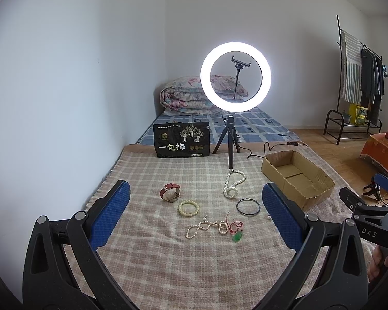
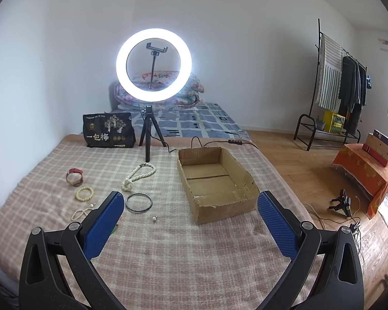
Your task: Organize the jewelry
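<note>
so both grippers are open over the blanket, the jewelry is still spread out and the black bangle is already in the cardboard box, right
Not quite. The black bangle is not in the cardboard box; it lies on the blanket to the box's left, as the right wrist view shows, and the box holds nothing. The rest stands: the left gripper and right gripper are open, the jewelry still spread out.

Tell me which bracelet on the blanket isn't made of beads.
The thin dark bangle, a plain smooth ring lying nearest the cardboard box. The cream bracelet is beaded.
</note>
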`<action>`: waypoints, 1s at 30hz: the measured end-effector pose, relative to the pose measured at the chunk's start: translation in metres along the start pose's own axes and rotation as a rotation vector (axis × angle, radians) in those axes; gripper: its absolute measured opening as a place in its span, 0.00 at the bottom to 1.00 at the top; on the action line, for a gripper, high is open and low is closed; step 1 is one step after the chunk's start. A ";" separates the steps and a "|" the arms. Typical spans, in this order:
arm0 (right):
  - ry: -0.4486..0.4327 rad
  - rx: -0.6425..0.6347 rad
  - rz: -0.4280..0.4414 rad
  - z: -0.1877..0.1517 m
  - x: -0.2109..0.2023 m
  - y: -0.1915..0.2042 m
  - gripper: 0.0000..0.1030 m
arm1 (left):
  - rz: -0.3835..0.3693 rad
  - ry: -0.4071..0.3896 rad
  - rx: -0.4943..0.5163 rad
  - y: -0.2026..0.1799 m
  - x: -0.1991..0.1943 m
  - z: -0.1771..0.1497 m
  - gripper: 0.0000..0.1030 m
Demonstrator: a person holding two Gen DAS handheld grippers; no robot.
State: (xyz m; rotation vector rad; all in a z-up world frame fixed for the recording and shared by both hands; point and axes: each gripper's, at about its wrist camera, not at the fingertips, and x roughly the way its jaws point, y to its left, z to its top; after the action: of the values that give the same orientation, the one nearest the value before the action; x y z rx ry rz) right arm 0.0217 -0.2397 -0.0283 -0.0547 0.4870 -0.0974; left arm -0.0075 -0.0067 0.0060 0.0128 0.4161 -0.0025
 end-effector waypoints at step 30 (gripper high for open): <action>0.003 0.002 -0.003 -0.001 0.001 0.001 0.99 | -0.005 -0.002 -0.002 -0.005 -0.003 0.007 1.00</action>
State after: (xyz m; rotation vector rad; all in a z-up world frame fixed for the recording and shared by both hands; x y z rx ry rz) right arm 0.0221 -0.2393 -0.0295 -0.0539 0.4894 -0.1012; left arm -0.0076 -0.0120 0.0137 0.0096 0.4139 -0.0070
